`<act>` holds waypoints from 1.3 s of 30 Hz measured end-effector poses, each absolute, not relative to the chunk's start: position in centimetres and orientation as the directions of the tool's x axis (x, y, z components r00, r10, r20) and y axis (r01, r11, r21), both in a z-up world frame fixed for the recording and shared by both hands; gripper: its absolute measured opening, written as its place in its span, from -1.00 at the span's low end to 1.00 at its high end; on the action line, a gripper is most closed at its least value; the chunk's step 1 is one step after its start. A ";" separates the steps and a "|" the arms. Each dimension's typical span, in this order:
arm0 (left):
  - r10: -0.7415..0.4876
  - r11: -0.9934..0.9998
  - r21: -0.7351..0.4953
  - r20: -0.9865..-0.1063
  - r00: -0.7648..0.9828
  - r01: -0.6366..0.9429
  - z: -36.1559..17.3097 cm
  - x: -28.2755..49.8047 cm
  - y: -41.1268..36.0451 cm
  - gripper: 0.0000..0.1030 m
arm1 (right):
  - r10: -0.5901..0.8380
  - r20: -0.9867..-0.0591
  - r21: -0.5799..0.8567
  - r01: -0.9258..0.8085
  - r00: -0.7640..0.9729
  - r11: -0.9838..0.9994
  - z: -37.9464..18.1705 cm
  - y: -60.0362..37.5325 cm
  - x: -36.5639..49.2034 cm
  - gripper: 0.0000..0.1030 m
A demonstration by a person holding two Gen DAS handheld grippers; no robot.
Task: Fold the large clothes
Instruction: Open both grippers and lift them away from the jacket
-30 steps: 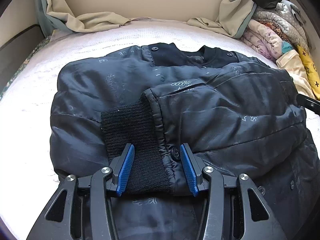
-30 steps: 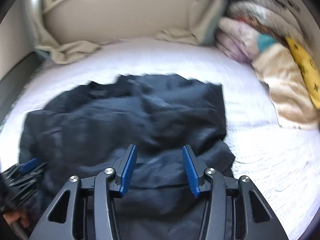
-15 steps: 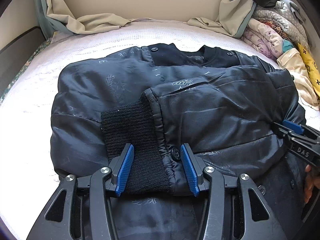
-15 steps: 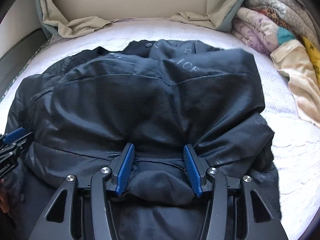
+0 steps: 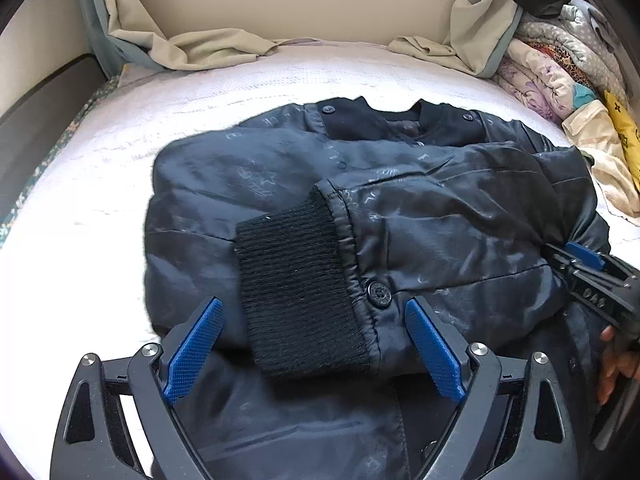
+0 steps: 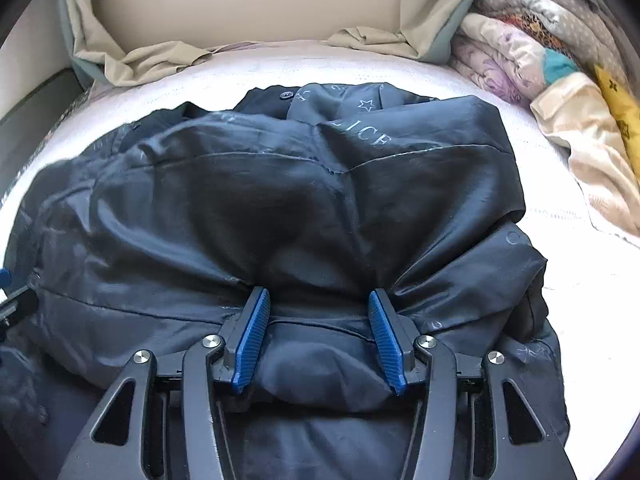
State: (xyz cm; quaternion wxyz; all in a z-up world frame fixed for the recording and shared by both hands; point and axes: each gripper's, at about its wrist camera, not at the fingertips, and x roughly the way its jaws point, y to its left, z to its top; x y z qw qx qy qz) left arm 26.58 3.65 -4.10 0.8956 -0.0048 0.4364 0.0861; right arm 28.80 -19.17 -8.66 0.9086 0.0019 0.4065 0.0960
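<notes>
A large dark navy jacket [image 5: 420,208] lies on the white bed, with one sleeve folded across its front and a black ribbed cuff [image 5: 296,296] on top. My left gripper [image 5: 316,340] is open wide, its jaws either side of the cuff without pinching it. My right gripper [image 6: 320,328] is open with a bulge of the jacket's [image 6: 280,208] shiny fabric between its blue fingers, at the jacket's right side. The right gripper also shows in the left wrist view [image 5: 588,272], at the right edge.
The white bed cover [image 5: 100,240] surrounds the jacket. A pile of folded clothes and quilts [image 5: 568,76] stands at the back right. Beige cloth [image 5: 192,44] drapes along the headboard behind. The bed's dark edge [image 5: 36,120] runs at the left.
My left gripper's jaws have opened wider around the cuff. My right gripper has come in onto the jacket's right side, with fabric now bunched between its fingers.
</notes>
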 end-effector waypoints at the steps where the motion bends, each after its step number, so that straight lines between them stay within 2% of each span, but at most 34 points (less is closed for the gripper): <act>1: 0.154 0.984 0.067 -0.778 0.609 -0.163 -3.8 26.4 3.8 0.83 | 0.186 -0.747 0.096 -0.174 0.638 0.980 -8.1 -19.3 28.8 -0.01; 3: 0.156 0.983 0.063 -0.767 0.622 -0.170 -3.0 26.0 4.0 0.83 | 0.237 -0.746 0.153 -0.186 0.623 0.971 -6.6 -19.8 28.6 0.28; 4: 0.156 0.983 0.059 -0.763 0.628 -0.171 -2.6 25.8 4.1 0.84 | 0.269 -0.732 0.189 -0.193 0.626 0.963 -5.8 -20.1 28.3 0.32; 7: 0.163 0.983 0.064 -0.748 0.644 -0.175 -1.7 25.1 4.3 0.85 | 0.300 -0.687 0.226 -0.197 0.662 0.954 -3.2 -21.3 27.1 0.33; 10: 0.179 0.981 0.085 -0.737 0.652 -0.174 -1.2 24.4 4.4 0.87 | 0.301 -0.661 0.223 -0.203 0.687 0.953 -1.6 -22.6 26.3 0.44; 15: 0.202 0.978 0.115 -0.740 0.641 -0.174 -1.0 23.4 4.7 0.89 | 0.270 -0.689 0.221 -0.160 0.673 0.962 -2.0 -25.6 26.2 0.45; 19: 0.175 0.982 0.088 -0.759 0.627 -0.167 -0.6 21.9 5.7 0.93 | 0.318 -0.707 0.306 -0.133 0.631 0.943 -2.8 -28.3 25.6 0.45; 24: 0.078 0.989 -0.016 -0.784 0.616 -0.146 0.3 19.3 7.9 0.93 | 0.361 -0.717 0.356 -0.133 0.597 0.925 -2.8 -31.6 22.8 0.50; 29: -0.062 0.966 -0.196 -0.811 0.581 -0.169 0.7 15.1 11.0 0.93 | 0.398 -0.749 0.379 -0.151 0.529 0.913 -3.1 -33.7 18.7 0.50; 34: -0.186 0.931 -0.316 -0.840 0.509 -0.183 -1.2 10.3 12.4 0.93 | 0.490 -0.754 0.461 -0.178 0.437 0.869 -5.1 -36.2 13.2 0.50; 39: -0.324 0.844 -0.472 -0.827 0.459 -0.255 -4.1 6.6 13.9 0.85 | 0.539 -0.750 0.549 -0.095 0.384 0.831 -9.0 -38.7 9.8 0.50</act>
